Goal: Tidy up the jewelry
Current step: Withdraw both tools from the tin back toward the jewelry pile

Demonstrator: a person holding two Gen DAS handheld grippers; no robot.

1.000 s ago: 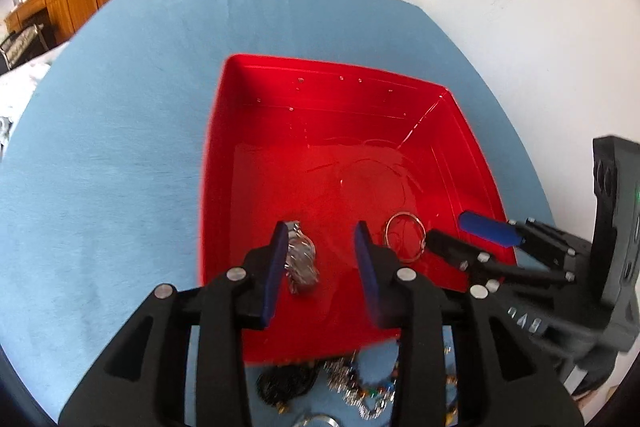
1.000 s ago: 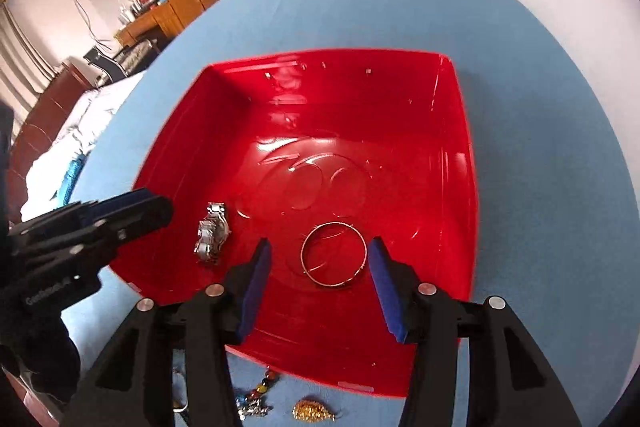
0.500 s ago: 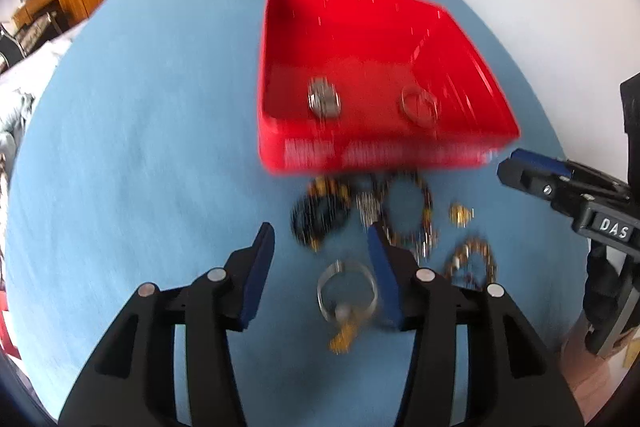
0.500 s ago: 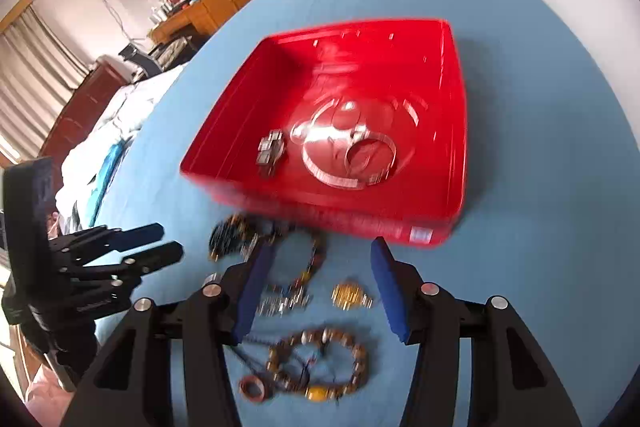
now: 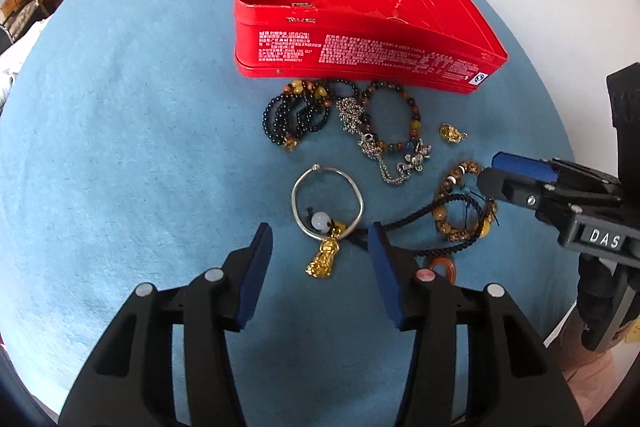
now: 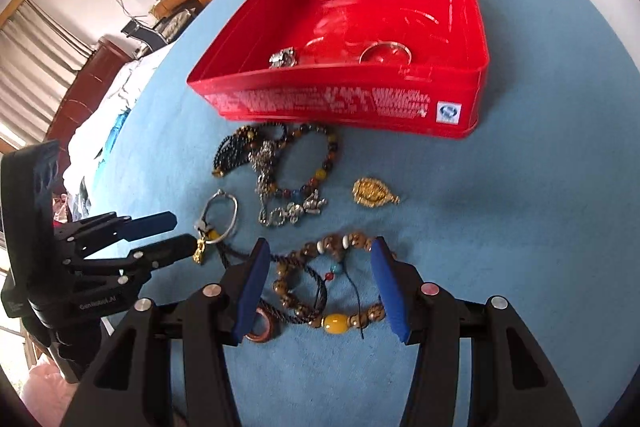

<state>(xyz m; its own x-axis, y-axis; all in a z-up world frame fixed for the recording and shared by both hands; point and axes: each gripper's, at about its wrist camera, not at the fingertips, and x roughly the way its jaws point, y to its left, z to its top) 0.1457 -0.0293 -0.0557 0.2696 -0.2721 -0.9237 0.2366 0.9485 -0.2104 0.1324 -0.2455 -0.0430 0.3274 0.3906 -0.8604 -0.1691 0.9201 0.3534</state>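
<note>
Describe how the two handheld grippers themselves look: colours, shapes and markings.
Both are alike. The left gripper has a black plastic frame with triangular cut-outs, silver round bolt heads and flat blue pads on its jaws. The right gripper is built the same way. Seen from the left wrist view, the right one bears white letters "DAS"; the left one's side label is too small to read.

Left tool open above silver bangle, red tin beyond, blue cloth
</note>
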